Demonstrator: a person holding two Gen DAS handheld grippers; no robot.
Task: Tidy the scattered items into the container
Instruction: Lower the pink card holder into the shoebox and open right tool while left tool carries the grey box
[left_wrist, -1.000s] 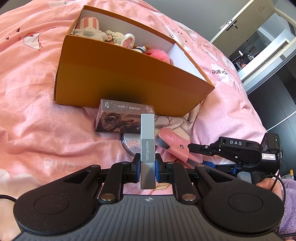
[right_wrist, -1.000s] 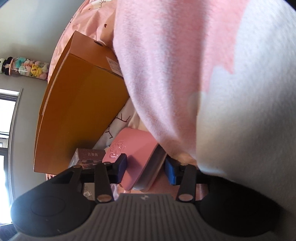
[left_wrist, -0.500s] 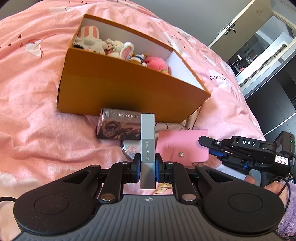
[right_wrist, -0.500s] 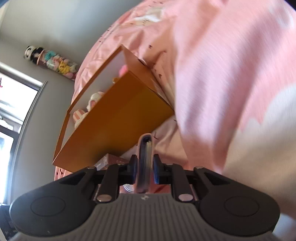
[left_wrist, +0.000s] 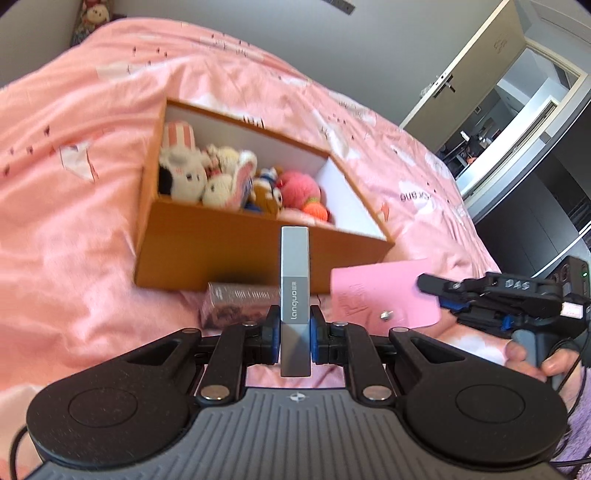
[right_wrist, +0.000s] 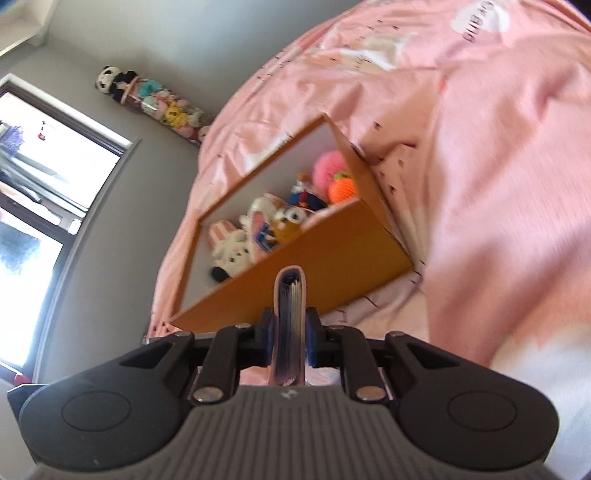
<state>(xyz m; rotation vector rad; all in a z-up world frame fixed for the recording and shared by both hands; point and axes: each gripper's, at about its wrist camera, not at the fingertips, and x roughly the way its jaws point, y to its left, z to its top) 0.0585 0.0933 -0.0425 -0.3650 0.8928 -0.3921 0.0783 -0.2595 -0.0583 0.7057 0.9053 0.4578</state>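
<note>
Orange box (left_wrist: 229, 251), pink wallet (left_wrist: 384, 291)

Bright daylight fills both views. In the right wrist view the tall window (right_wrist: 44, 192) is blown out to white glare. The orange cardboard box (left_wrist: 236, 254) casts a dark shadow at its base on the pink patterned bedspread (left_wrist: 74, 221). Motion blur softens the bedspread and plush toys (right_wrist: 258, 229); fisheye bending curves the edges.
</note>
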